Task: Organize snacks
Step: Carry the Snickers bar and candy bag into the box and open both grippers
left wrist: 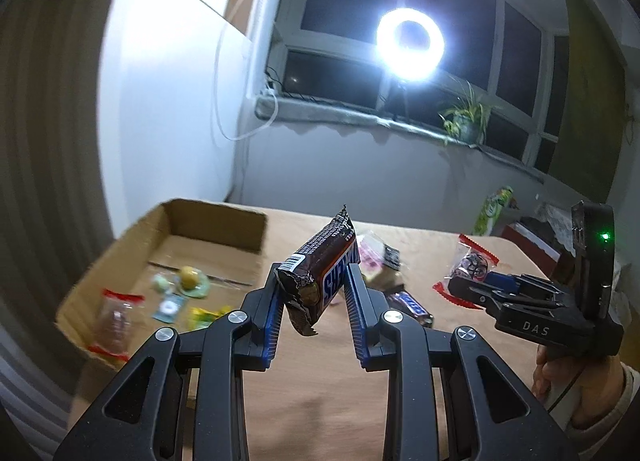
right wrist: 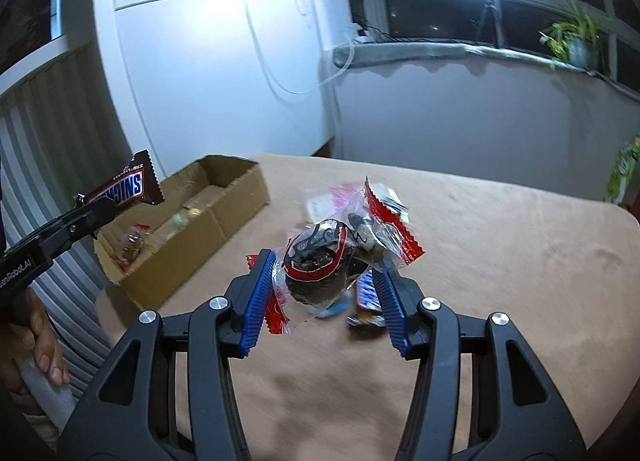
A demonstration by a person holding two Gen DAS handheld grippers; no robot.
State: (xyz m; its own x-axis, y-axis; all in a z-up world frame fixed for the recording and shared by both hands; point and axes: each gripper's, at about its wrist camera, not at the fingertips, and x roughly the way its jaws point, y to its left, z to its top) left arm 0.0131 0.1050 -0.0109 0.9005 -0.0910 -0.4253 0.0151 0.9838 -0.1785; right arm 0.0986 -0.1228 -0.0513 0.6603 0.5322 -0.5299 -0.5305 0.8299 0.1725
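My left gripper (left wrist: pixel 314 275) is shut on a brown Snickers bar (left wrist: pixel 320 273), held up above the table, just right of the cardboard box (left wrist: pixel 218 213). The same bar (right wrist: pixel 128 185) shows at the left of the right wrist view, over the box (right wrist: pixel 240 193). My right gripper (right wrist: pixel 324 275) is shut on a clear, red-edged packet with a dark round cake (right wrist: pixel 320 265), lifted off the table. In the left wrist view that packet (left wrist: pixel 470 263) sits at the tips of the right gripper (left wrist: pixel 464 283). The box holds several small snacks, among them a red-edged packet (left wrist: pixel 116 317).
More snacks lie on the tan table (right wrist: pixel 500 261): a Snickers bar (left wrist: pixel 412 305), a pink packet (left wrist: pixel 372 249) and a dark wrapper (left wrist: pixel 390 257). A green bag (left wrist: pixel 494 209) stands at the far right edge. A ring light (left wrist: pixel 410 43) glares from the window sill.
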